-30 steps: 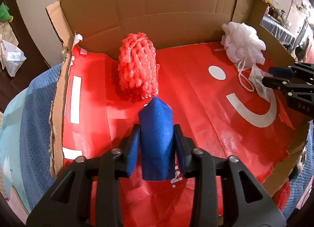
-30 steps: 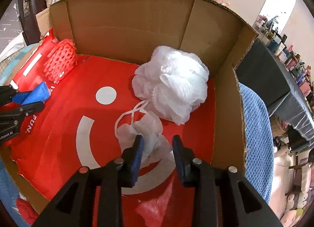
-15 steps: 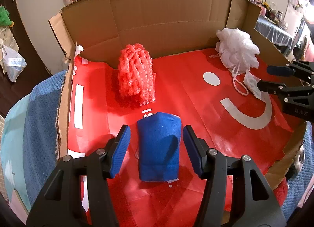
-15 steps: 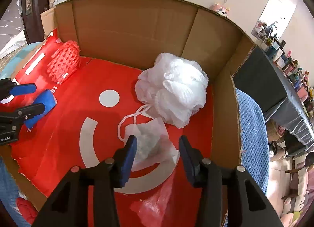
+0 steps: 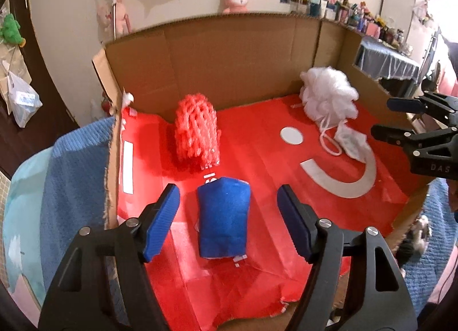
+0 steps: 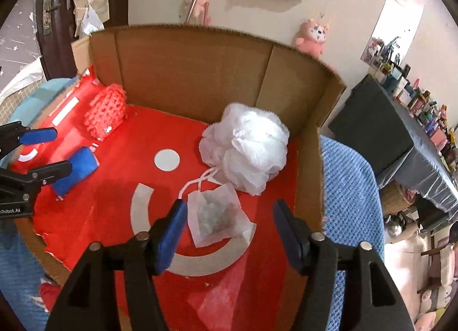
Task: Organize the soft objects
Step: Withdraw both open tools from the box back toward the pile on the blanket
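Through the left wrist camera I see my left gripper (image 5: 229,216) pointing steeply down into the cardboard box (image 5: 229,53). Its jaws have just been opening and stand well apart, and the blue cloth roll (image 5: 223,216) lies between them on the red liner (image 5: 257,159), touching neither pad. Just behind the roll stands the red knitted bundle (image 5: 197,130), close to the box's back wall. Far right sits the white mesh sponge (image 5: 329,93) in the back corner, with a small white pouch (image 5: 352,142) in front of it. The right gripper (image 5: 392,119) comes in from the right edge beside that pouch. This view also shows the blue towel (image 5: 74,173) under the box on the left, which the other view barely catches.

Through the right wrist camera my right gripper (image 6: 226,228) also tilts steeply down. Its jaws have just been opening too and are spread wide; the pouch (image 6: 217,216) lies flat between them, free of the far pad, while its edge sits so near the blue pad (image 6: 171,230) that I cannot tell contact. Only here can I see brownish contents through the pouch's thin skin, and the sponge's (image 6: 246,147) cord loop (image 6: 197,182) running to the pouch's corner. The left gripper (image 6: 43,150) shows at the left edge, with the roll (image 6: 74,169) beside its lower finger and the bundle (image 6: 106,113) beyond.
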Action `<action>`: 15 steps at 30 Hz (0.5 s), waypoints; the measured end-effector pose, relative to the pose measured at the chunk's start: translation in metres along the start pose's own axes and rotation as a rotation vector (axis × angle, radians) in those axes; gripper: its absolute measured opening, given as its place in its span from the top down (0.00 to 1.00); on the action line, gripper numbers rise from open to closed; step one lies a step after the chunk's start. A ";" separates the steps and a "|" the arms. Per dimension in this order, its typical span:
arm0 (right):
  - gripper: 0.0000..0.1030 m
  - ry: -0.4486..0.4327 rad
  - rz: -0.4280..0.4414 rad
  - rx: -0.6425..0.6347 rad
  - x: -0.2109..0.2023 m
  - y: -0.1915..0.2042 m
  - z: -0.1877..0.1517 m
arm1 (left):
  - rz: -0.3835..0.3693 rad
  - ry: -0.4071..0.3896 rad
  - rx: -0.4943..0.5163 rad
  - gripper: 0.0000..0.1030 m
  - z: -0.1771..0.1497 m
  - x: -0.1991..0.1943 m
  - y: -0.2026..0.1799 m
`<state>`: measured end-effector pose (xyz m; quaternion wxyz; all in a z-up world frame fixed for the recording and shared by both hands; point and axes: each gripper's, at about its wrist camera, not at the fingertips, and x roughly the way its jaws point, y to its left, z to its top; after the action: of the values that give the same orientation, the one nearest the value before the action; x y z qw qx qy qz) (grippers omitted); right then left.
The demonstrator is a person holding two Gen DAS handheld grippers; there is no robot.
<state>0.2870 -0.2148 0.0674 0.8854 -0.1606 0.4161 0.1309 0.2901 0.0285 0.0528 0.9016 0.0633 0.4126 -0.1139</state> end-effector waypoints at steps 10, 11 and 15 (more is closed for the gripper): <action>0.24 -0.130 0.017 0.020 -0.054 0.007 -0.003 | -0.010 -0.125 -0.003 0.25 -0.004 -0.050 -0.011; 0.23 -0.141 0.019 0.021 -0.060 0.008 -0.004 | -0.009 -0.137 -0.005 0.25 -0.005 -0.055 -0.012; 0.19 -0.199 0.021 0.025 -0.085 0.014 -0.011 | -0.003 -0.187 -0.013 0.21 -0.010 -0.074 -0.019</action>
<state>0.2215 -0.2143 0.1241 0.9228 -0.1315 0.3296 0.1502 0.2312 0.0240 0.1022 0.9364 0.0459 0.3275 -0.1179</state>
